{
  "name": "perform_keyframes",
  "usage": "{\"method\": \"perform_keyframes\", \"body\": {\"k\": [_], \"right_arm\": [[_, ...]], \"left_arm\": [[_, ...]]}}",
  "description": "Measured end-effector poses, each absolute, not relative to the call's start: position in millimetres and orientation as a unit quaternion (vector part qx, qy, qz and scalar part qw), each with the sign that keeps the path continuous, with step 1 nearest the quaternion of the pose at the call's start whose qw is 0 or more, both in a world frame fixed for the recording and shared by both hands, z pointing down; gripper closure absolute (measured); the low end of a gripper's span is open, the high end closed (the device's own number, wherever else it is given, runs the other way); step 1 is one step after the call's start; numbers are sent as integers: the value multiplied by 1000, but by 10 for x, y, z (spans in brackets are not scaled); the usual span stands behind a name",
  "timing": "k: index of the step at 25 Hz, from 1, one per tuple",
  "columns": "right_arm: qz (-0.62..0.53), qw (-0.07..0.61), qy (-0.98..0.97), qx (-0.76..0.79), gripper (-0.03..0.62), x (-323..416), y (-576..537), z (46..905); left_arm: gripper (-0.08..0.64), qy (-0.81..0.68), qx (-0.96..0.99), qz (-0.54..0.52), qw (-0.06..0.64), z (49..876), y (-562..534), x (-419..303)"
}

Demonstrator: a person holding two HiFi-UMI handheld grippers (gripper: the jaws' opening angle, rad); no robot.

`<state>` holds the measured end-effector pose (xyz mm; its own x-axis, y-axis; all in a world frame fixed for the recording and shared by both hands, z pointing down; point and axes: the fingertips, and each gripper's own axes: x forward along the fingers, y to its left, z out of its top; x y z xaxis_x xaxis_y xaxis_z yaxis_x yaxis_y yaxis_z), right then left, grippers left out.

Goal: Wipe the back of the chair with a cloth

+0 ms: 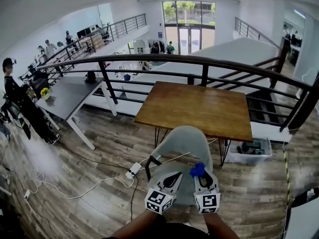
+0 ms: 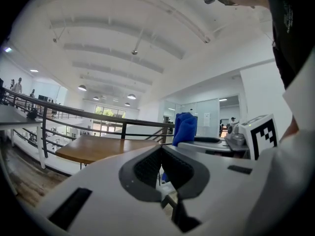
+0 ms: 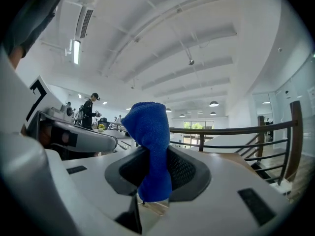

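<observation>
A blue cloth (image 3: 147,127) is clamped in the right tongs (image 3: 155,176) — the left tongs (image 2: 161,166) are closed, empty, over the grey chair (image 1: 185,141).

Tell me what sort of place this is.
Probably an open-plan office or lab on a mezzanine: a metal railing overlooks a lower level, a wooden table and a dark desk stand by it, and glass doors close the far end.

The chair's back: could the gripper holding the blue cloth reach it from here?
Probably yes. The right gripper, shut on the blue cloth, hangs directly over the grey chair in the head view, and nothing shows between them.
</observation>
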<state>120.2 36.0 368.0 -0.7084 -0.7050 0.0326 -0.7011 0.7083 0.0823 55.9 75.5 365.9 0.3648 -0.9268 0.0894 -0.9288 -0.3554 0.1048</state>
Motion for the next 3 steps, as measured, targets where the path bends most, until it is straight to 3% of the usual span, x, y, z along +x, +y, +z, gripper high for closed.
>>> {"method": "perform_keyframes", "body": {"k": [3], "right_arm": [[-38, 28, -925, 378, 486, 1241, 340, 3708]], "left_arm": [[552, -566, 821, 8, 70, 3704, 744, 604]]}}
